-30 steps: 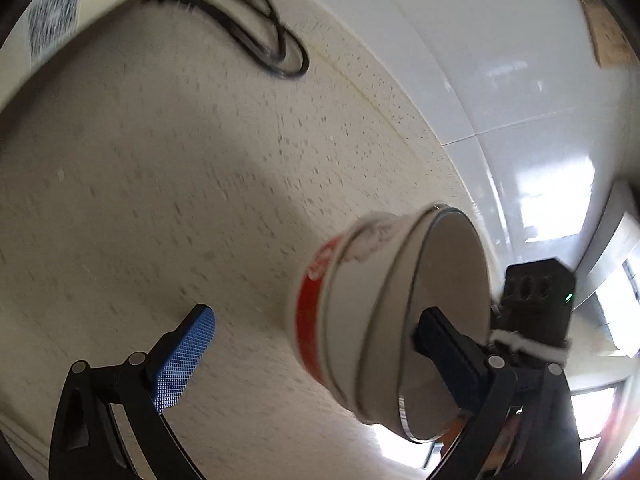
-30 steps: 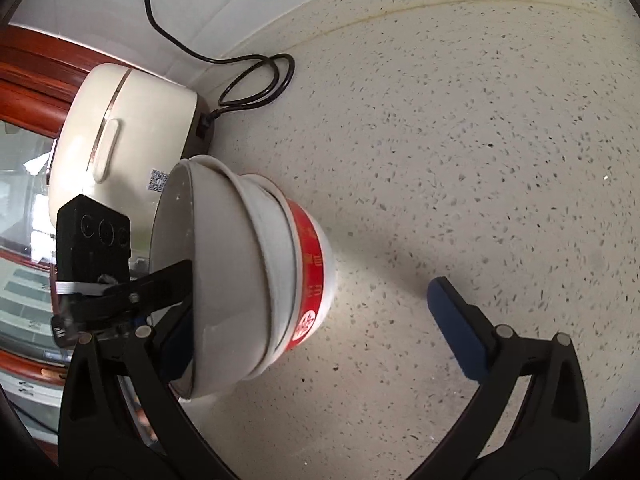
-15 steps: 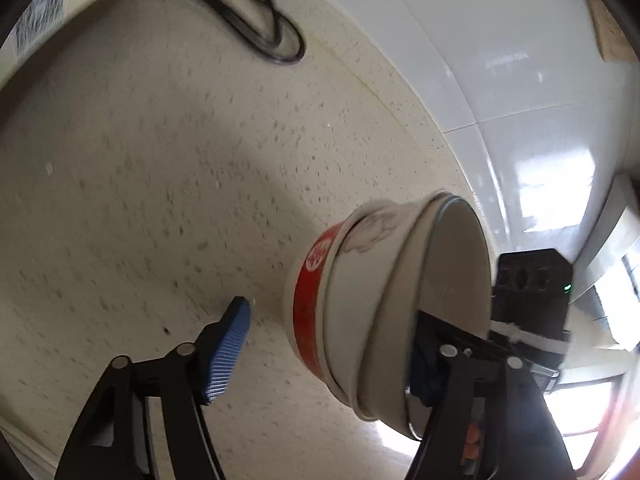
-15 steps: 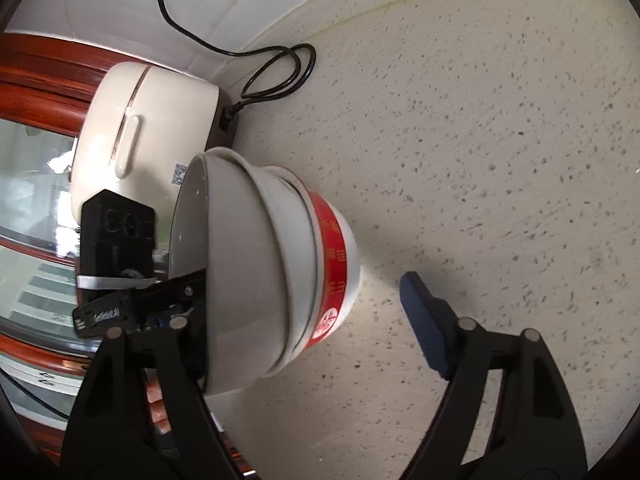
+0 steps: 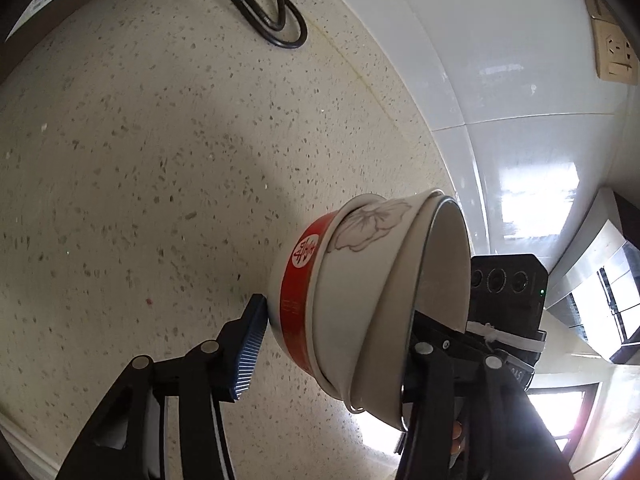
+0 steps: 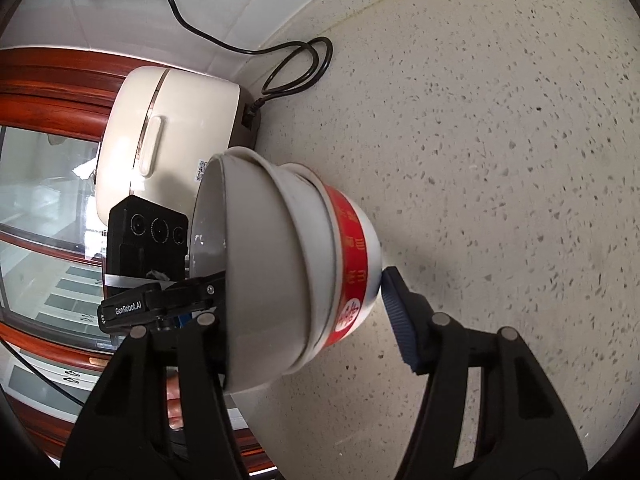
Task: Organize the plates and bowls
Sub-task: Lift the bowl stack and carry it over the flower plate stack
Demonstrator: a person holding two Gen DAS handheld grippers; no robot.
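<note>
Bowl stack [image 5: 372,304], inner tongs pads hidden

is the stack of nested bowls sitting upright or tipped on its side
Tipped on its side: the stack of nested bowls has its rims facing sideways, the red-banded bowl's base toward the speckled beige counter.

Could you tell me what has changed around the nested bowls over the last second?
Both grippers have just been closing on the stack of nested bowls. The left gripper brought its blue outer finger in from well clear until it meets the red-banded bottom bowl; the right gripper did the same from the other side. The stack stays tilted on its side above the speckled counter, and the rice cooker is unmoved.
</note>
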